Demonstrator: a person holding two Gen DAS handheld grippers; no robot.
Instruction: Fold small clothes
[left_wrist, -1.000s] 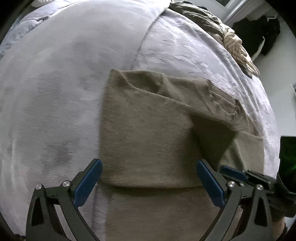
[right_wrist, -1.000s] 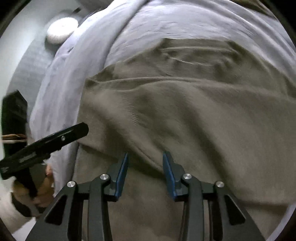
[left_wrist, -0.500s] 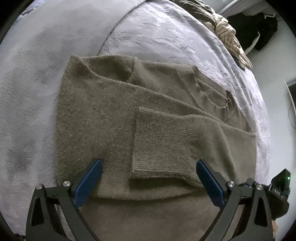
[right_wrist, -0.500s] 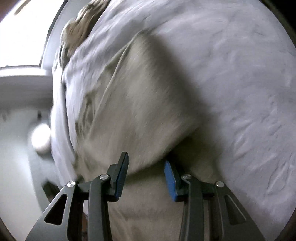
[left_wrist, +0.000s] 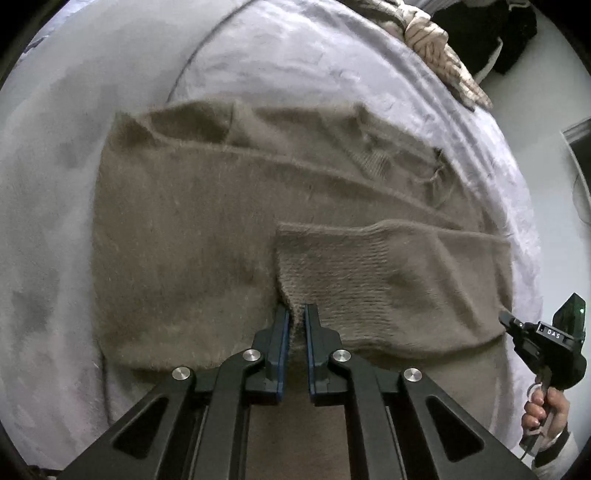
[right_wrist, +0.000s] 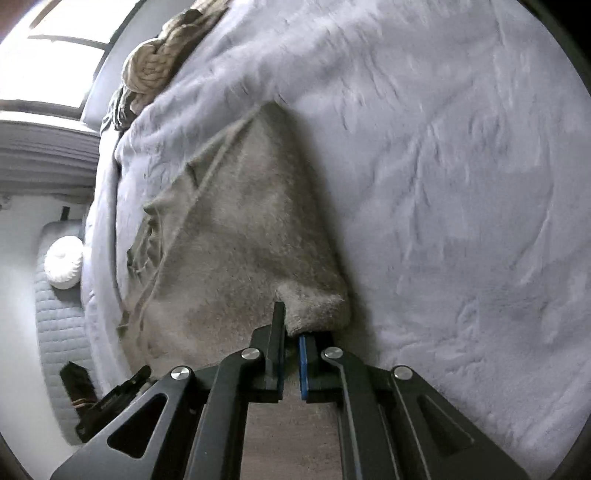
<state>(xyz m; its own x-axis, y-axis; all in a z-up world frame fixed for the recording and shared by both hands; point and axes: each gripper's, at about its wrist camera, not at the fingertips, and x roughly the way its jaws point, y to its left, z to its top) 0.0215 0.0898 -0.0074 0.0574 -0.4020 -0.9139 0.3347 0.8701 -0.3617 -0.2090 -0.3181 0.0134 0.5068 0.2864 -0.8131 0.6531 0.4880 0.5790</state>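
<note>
An olive-brown knit sweater (left_wrist: 184, 240) lies flat on the bed, one sleeve (left_wrist: 388, 280) folded across its body. My left gripper (left_wrist: 294, 314) points steeply down at the sleeve's cuff corner. Its jaws are closing, and the pads pinch a tuft of the cuff. My right gripper (right_wrist: 291, 326) is at a rounded corner of the sweater (right_wrist: 240, 240). Those jaws are also closing, with the fabric's edge pressed between the pads. The right gripper (left_wrist: 506, 319) shows again at the sweater's right edge, held by a hand (left_wrist: 543, 410).
A pale grey plush bedcover (left_wrist: 55, 184) lies under the sweater. A pile of knitted clothes (left_wrist: 436, 44) sits at the bed's far edge. Dark clothes (left_wrist: 509, 33) lie on the floor beyond. A white round cushion (right_wrist: 64, 262) rests on a quilted mat beside the bed.
The sleeve came to lie across the sweater's body. My left gripper went from wide open to pinched on the cuff. My right gripper swung sideways, rolled and closed on the sweater's corner.
</note>
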